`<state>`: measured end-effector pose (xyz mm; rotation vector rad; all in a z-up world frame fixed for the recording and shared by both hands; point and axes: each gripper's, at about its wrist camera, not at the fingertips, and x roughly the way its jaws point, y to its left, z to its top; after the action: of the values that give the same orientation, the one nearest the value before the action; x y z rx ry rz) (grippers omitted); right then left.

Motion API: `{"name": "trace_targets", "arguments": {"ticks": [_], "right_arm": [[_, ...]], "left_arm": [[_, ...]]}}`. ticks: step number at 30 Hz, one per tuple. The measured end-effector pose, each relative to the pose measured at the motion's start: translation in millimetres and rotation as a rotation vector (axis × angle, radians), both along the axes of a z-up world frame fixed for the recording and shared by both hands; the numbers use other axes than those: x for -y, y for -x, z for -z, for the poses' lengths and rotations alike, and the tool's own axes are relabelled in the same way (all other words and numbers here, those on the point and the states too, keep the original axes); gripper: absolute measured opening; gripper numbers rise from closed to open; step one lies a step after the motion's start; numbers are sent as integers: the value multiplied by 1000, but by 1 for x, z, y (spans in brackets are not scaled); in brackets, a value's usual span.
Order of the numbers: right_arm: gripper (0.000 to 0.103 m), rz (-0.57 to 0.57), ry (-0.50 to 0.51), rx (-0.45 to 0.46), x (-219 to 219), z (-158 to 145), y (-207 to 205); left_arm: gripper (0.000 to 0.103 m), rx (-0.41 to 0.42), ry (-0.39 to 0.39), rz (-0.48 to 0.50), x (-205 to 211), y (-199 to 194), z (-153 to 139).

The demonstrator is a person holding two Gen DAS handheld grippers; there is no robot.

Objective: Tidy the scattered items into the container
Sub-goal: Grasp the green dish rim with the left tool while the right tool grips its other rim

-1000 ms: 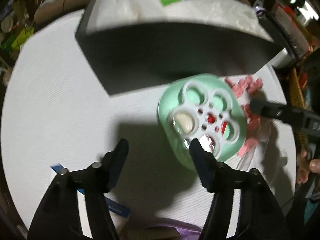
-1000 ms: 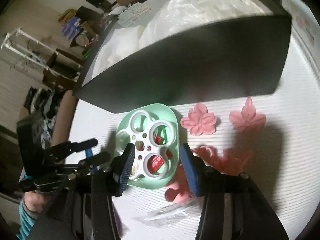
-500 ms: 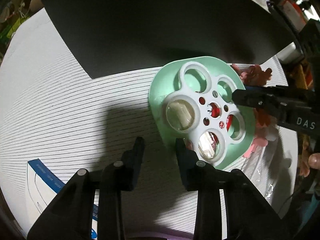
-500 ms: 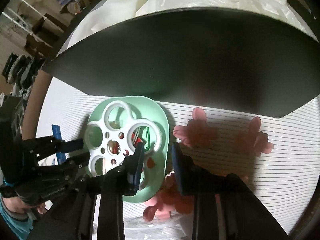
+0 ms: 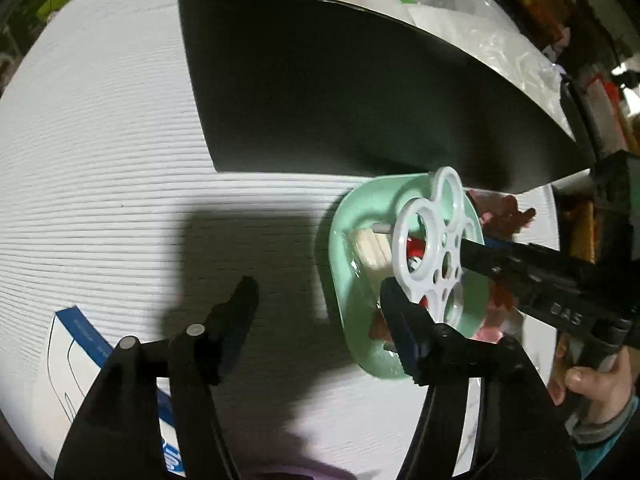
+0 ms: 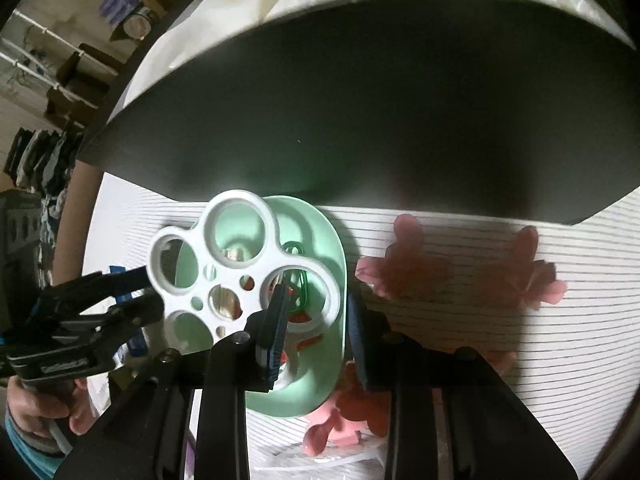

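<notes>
A mint green holder (image 5: 360, 280) (image 6: 320, 264) with a white ringed insert (image 5: 428, 240) (image 6: 224, 264) is tipped on the white table, close to the black box (image 5: 340, 92) (image 6: 380, 112). My right gripper (image 6: 316, 320) is shut on the holder's green wall, one finger inside and one outside; its fingers (image 5: 512, 268) show in the left wrist view. My left gripper (image 5: 320, 312) is open, its right finger beside the holder's near rim. Pink flower pieces (image 6: 400, 268) (image 6: 528, 272) lie to the right of the holder.
White paper and clear plastic (image 5: 460, 20) fill the black box. A blue and white card (image 5: 72, 344) lies at the table's near left. More pink pieces (image 6: 344, 412) and clear plastic wrap (image 6: 332, 464) lie under the holder's near end. Clutter surrounds the round table.
My right gripper has shut on the holder's wall and tipped the holder up on its side. My left gripper has opened wider beside it.
</notes>
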<state>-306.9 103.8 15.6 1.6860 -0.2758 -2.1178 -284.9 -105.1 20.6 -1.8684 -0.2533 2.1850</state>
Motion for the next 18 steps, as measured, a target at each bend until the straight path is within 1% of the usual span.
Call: {"name": "trace_targets", "arguments": {"ticks": [2,4,7,9,11,13,15,16,18], "right_arm": [[30,4,2,6,-1,3,0],[30,5,9,9,-3,3,0],[30,7,-2,5,-7,2,0],[30,11,2,6,-9,2,1],[30,11,2,4,-8,2,0],[30,9,0,4,-9,2,1],[30,4,-6,3,-9,2,1],[30,-3,-12,1,-10,1,2],[30,-18,-32,-7,-5,0,1]], "left_arm": [[61,20,-15,17,3,-1,-1],[61,11,-11,22,9,-4,-7],[61,-15,-40,-20,22,-2,-17],[67,-31,-43,-59,26,4,-20],[68,-19,-28,-62,28,4,-15],[66,-7,3,-41,22,21,-2],[66,4,30,-10,10,21,8],[64,5,50,-2,6,20,11],[49,-2,65,6,3,17,17]]}}
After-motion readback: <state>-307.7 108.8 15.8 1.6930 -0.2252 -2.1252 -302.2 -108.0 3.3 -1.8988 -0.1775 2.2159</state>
